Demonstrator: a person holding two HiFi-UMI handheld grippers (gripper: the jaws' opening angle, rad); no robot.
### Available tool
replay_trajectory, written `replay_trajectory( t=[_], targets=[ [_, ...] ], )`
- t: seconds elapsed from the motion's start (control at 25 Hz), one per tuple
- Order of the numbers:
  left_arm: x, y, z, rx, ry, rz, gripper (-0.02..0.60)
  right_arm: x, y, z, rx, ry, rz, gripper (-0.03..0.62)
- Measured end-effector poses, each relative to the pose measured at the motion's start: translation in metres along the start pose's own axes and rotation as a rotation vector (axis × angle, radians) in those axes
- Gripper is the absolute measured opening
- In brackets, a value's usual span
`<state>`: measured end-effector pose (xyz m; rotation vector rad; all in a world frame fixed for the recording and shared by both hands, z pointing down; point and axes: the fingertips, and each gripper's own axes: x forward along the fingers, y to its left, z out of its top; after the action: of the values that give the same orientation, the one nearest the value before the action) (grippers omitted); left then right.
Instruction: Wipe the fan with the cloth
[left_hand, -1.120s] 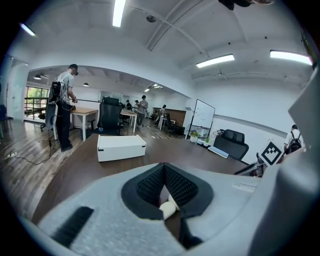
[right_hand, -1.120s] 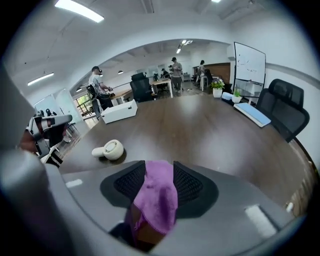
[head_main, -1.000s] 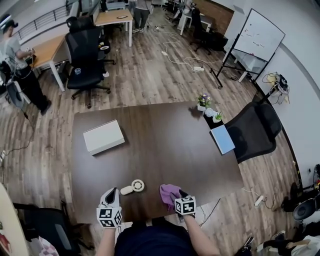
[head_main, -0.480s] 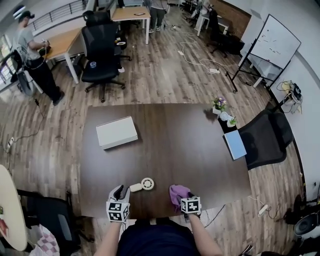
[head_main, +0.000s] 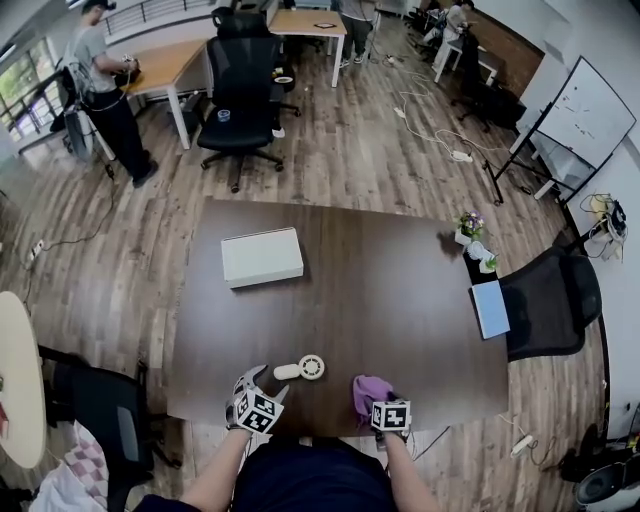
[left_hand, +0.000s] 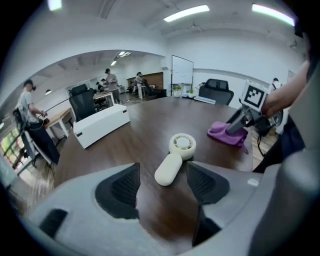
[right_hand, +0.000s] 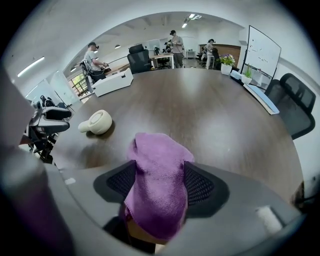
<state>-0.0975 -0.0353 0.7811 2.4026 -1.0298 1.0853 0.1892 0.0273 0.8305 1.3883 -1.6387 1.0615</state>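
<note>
Left gripper (left_hand: 163, 176): jaws apart and just been opening; nothing sits between the pads yet, and the fan's handle lies just ahead of the gap
Right gripper (right_hand: 159, 184): jaws wide and just been opening further; the cloth fills the gap and brushes both pads, but no squeeze on it shows
Fan (left_hand: 177, 152): small cream handheld one, flat on the worktop at lower centre of the head view, round head turned away from the left gripper
Cloth (right_hand: 152, 155): purple and bunched, on the worktop right of the fan and apart from it, close to the near edge
Worktop (head_main: 380, 290): dark brown; a white box (head_main: 262, 257) lies at its upper left, well apart from the fan
Step, as I judge it: securing fan and cloth before any wiping
Risk: the light fan may skid or spin if one pad strikes the handle first; closing on a loose fold could leave the cloth trailing or let it slip off the near edge
Hard to tell: whether the cloth is lifted off the worktop; the fan's blades are too small to read; the cloth half covers the right gripper's pads
</note>
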Motion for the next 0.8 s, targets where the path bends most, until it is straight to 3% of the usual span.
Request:
replay_trajectory(
  t=[0.24,0.36,0.8],
  targets=[
    [0.031,-0.011,-0.008,0.247,0.121,-0.066,0.287,0.005,-0.001,0.000,-0.023,0.020,-0.005,0.311],
    [0.043,-0.016,-0.017,0.321,0.184,-0.105,0.287,0.006,-0.003,-0.003,-0.035,0.036,-0.012,0.309],
    [0.054,-0.004,-0.031,0.321,0.190,-0.127,0.256,0.012,-0.009,-0.002,-0.085,0.052,-0.050,0.271]
  ],
)
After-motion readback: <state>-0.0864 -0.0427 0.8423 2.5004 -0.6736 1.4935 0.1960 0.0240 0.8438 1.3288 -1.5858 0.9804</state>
